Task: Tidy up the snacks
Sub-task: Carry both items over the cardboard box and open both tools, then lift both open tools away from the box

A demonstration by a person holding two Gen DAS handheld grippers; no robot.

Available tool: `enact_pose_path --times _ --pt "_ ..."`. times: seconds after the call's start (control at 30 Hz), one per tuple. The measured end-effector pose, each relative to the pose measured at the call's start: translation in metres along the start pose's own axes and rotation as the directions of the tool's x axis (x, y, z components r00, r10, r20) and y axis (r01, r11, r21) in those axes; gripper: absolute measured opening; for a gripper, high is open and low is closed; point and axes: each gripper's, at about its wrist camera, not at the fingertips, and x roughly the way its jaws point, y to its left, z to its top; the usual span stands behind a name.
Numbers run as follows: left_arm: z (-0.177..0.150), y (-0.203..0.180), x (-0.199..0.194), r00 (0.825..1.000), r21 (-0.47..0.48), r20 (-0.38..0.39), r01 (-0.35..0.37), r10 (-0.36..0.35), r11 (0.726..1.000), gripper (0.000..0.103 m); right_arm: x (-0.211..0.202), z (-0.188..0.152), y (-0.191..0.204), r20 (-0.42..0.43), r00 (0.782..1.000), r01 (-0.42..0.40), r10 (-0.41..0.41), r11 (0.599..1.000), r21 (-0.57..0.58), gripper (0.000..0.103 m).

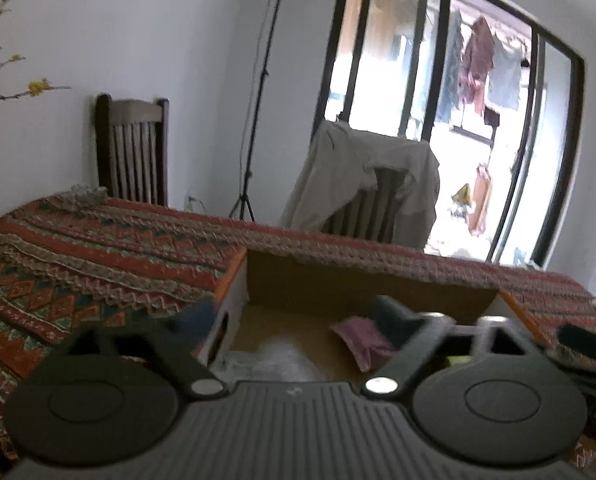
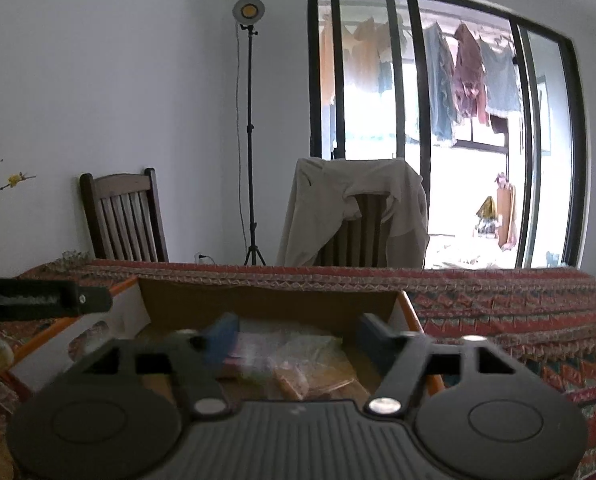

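Two grippers poised over an open cardboard box [image 1: 362, 280] on a patterned tablecloth [image 1: 98, 248]. Left gripper [image 1: 294, 316] with jaws spread wide, nothing between them; left finger outside the box's left wall, right finger over the box interior. Just ahead of that right finger, lying on the box floor: a pink snack packet [image 1: 364, 340], apart from the pads. Right gripper [image 2: 294, 332] likewise spread wide and empty, blue fingertips [image 2: 224, 338] above the box. Directly ahead of and below its jaws, between the two fingers: a heap of clear snack bags [image 2: 298, 360], some with orange-brown contents, resting on the box floor and not touched. Off to the left of the right gripper, part of the other tool jutting in over the box's orange-edged flap. Beyond both grippers, past the far table edge: a bare wooden chair [image 2: 124, 216], a lamp stand [image 2: 250, 128], a second chair draped with a beige jacket [image 2: 338, 200], and a black-framed glass door [image 2: 418, 120] with laundry hanging outside. Motion blur on the fingers in both views.
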Motion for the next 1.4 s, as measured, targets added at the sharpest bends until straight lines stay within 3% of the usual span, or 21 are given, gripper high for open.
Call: enact_pose_path --times 0.03,0.53,0.87,1.4 --pt "0.0 0.001 -0.003 1.0 -0.008 0.014 0.002 -0.002 1.0 0.103 -0.001 -0.001 -0.001 0.003 1.0 -0.002 0.002 1.0 0.008 0.103" --pt "0.003 -0.003 -0.017 0.999 -0.012 0.039 0.005 -0.005 1.0 0.103 -0.006 -0.001 -0.002 -0.007 1.0 0.02 -0.02 1.0 0.012 0.103" --pt "0.015 -0.007 -0.046 0.997 -0.024 0.072 0.008 -0.007 1.0 0.103 -0.025 0.011 -0.007 0.031 0.998 0.047 -0.048 0.998 0.03 0.103" --pt "-0.003 0.034 -0.104 0.999 0.002 0.037 -0.001 0.001 1.0 0.103 -0.081 0.006 0.006 0.019 0.998 0.056 -0.056 0.998 0.032 0.103"
